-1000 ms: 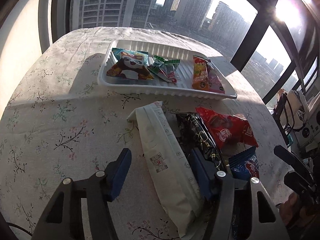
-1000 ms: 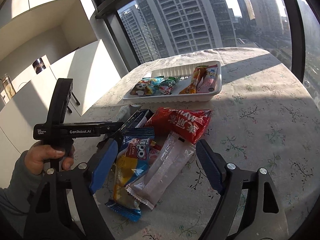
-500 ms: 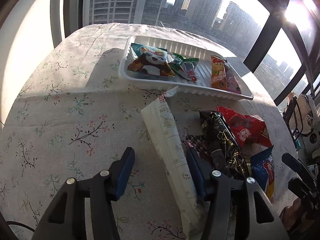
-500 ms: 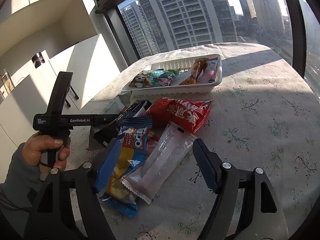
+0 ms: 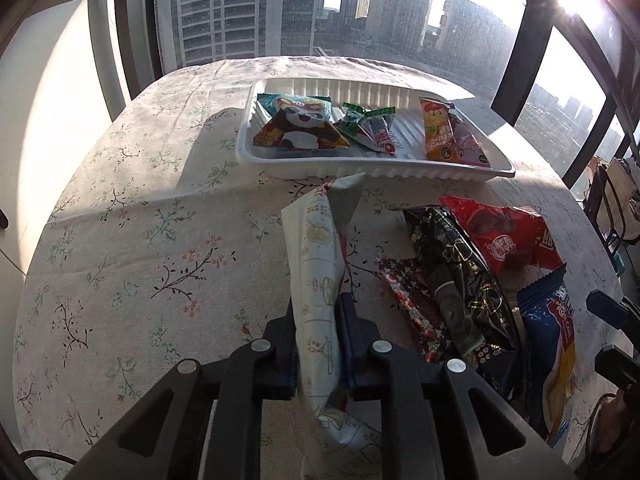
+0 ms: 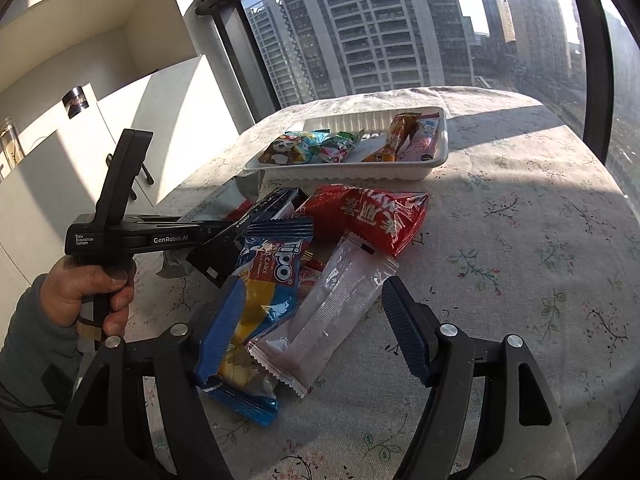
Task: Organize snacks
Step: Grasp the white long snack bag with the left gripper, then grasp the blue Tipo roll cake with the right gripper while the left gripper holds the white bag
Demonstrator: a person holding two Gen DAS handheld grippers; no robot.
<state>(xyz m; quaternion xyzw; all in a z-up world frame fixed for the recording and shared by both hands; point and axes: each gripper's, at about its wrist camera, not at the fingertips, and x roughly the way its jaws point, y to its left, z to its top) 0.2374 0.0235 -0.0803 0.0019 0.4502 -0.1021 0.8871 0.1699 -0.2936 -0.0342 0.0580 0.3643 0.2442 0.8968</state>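
Note:
My left gripper [image 5: 318, 328] is shut on a long white snack packet [image 5: 316, 264] and holds it tilted, its far end pointing at the white tray [image 5: 360, 168]. The tray holds a panda packet [image 5: 298, 126], green candy packets [image 5: 370, 126] and an orange packet [image 5: 438, 130]. A pile lies to the right: a black packet [image 5: 452, 256], a red packet [image 5: 504, 240] and a blue Tipo packet [image 5: 554, 344]. My right gripper [image 6: 310, 326] is open over a clear pink packet [image 6: 328, 316], beside the Tipo packet [image 6: 264, 288]. The left gripper [image 6: 216, 240] shows in the right wrist view.
The round table [image 5: 120, 240] has a floral cloth. Windows stand behind the tray. A white cabinet [image 6: 120, 120] is at the left of the table. A rack with bags [image 5: 612, 200] stands at the far right.
My left gripper has closed on the white packet and lifted it off the pile. My right gripper has moved slightly and stays open.

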